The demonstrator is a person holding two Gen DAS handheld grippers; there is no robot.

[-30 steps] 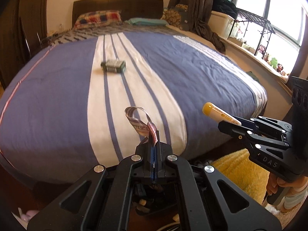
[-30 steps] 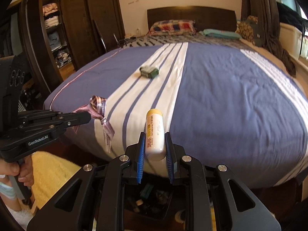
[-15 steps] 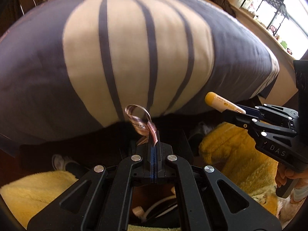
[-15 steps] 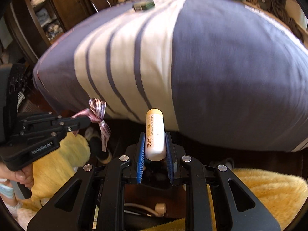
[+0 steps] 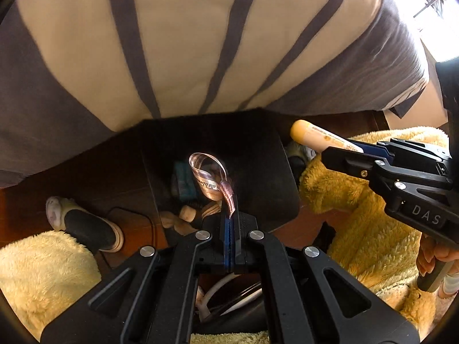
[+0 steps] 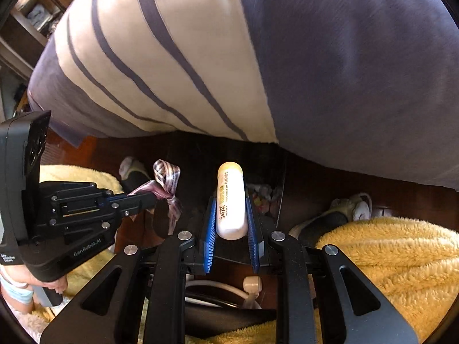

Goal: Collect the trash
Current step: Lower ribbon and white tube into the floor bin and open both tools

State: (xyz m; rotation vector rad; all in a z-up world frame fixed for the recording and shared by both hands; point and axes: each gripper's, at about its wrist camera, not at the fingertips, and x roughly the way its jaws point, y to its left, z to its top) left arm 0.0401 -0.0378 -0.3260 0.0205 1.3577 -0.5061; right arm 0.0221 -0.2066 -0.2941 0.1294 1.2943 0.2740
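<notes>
My left gripper [image 5: 229,218] is shut on a pink printed ribbon [image 5: 210,182] and holds it right over a dark open bin [image 5: 258,157] on the floor at the foot of the bed. Trash lies in the bin, including a teal packet [image 5: 185,182]. My right gripper [image 6: 231,215] is shut on a white tube with a yellow cap [image 6: 231,197]. It hovers over the same bin [image 6: 272,172], to the right of the left gripper [image 6: 149,197]. The ribbon also shows in the right wrist view [image 6: 167,189], the tube in the left wrist view [image 5: 318,137].
The bed with its blue and white striped cover [image 5: 172,43] overhangs just beyond the bin. Yellow fluffy trouser legs [image 5: 358,229] and slippered feet [image 5: 86,226] flank the bin. A white cable [image 6: 223,286] lies on the wooden floor below the grippers.
Both grippers have tilted down from the bed top to the floor, and now hang over the bin. The small green box on the bed has left the view.
</notes>
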